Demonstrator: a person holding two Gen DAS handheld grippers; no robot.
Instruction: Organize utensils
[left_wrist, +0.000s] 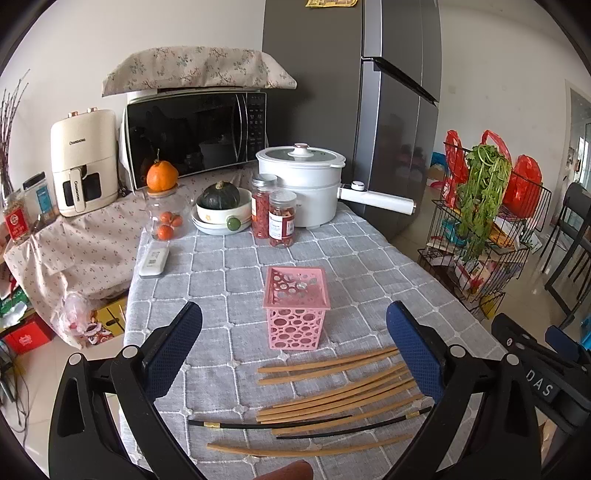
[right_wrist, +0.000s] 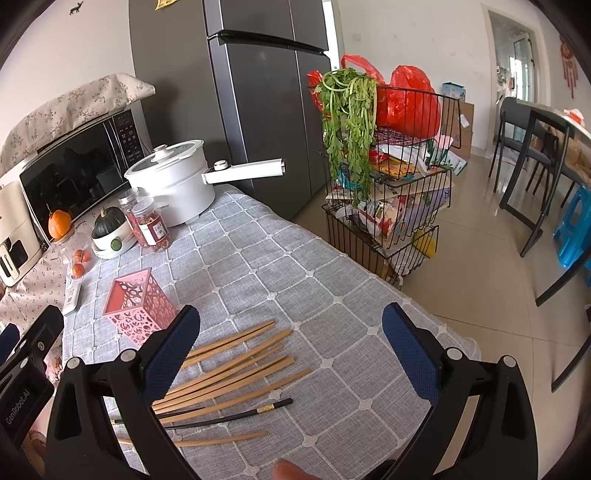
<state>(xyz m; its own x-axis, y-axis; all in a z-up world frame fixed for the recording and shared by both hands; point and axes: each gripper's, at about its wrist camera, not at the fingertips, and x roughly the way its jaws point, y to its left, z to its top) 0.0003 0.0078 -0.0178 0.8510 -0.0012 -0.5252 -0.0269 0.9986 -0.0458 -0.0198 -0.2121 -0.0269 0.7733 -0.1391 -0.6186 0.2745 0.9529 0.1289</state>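
Grey quilted cloth is covering the table (left_wrist: 207, 266). Left view: left hand-held gripper (left_wrist: 293, 341) is hovering wide open, gripping nothing. Perforated pink plastic holder (left_wrist: 296, 308) is standing upright, empty; chopsticks (left_wrist: 332, 402), slim bamboo and two black lacquered, are lying loose just before it.

Right view: right hand-held gripper (right_wrist: 290, 345) is likewise gaping, empty, above the sticks. Judgement: collecting not yet begun; next move needs a narrow pinch on one thin stick.

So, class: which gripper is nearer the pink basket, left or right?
Left. The left gripper faces the pink basket head-on, just short of it. The right gripper sits off to the basket's right, over the chopsticks.
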